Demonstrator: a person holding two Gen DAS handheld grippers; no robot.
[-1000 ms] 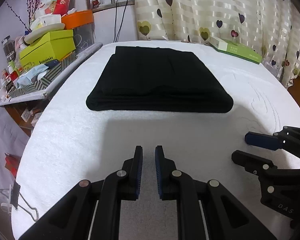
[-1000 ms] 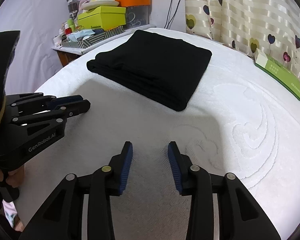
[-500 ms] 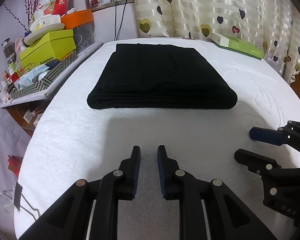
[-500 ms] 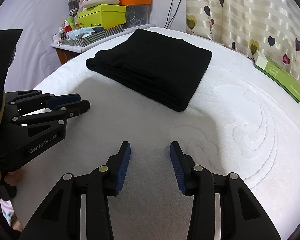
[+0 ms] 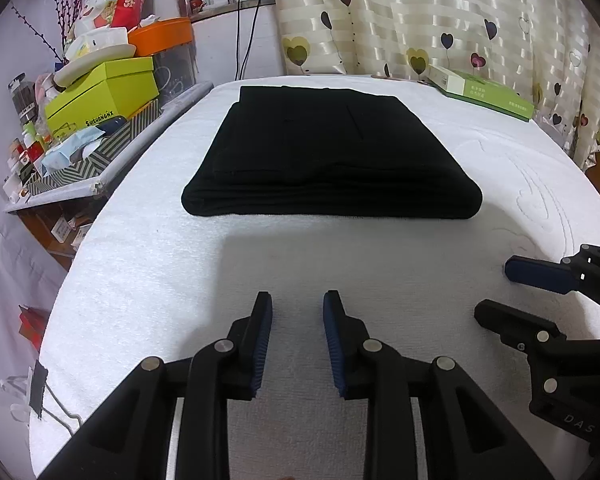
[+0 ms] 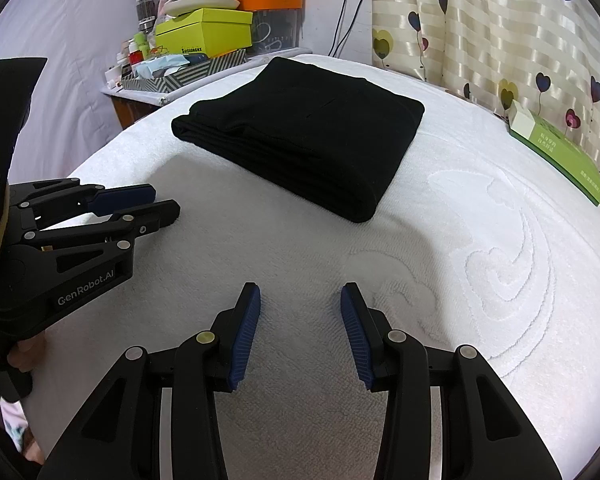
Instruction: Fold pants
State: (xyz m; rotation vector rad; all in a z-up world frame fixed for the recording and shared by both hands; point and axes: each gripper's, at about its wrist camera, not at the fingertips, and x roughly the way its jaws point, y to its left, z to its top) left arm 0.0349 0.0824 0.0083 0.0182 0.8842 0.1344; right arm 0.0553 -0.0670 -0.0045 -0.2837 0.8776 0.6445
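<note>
You are holding a tool in each hand over a bed [image 5: 148, 280] covered in white towelling. The left tool [image 5: 296, 300] is hovering low over the near part of the bed, its two blue-padded fingers spread a little, with nothing between them. The right tool [image 6: 300, 296] is doing the same beside it, its fingers spread wider and also holding nothing. In the left wrist view the right tool is showing at the right edge; in the right wrist view the left tool [image 6: 162, 202] is showing at the left edge, with fingers of your hand [image 6: 24, 350] wrapping its handle.

The pants [image 5: 328, 156] are lying ahead of both tools, well apart from them, on the middle of the bed. They are black and are sitting folded into a thick, neat rectangle, with the stacked layers showing along the near edge. Neither tool is touching them. From the right tool, the pants [image 6: 312, 136] are lying ahead and slightly left, one corner pointing toward you.

A green box [image 5: 480, 92] is resting on the bed beyond the pants to the right, near a heart-print curtain [image 5: 440, 16]. A cluttered shelf [image 5: 80, 128] is standing along the bed's left side.
</note>
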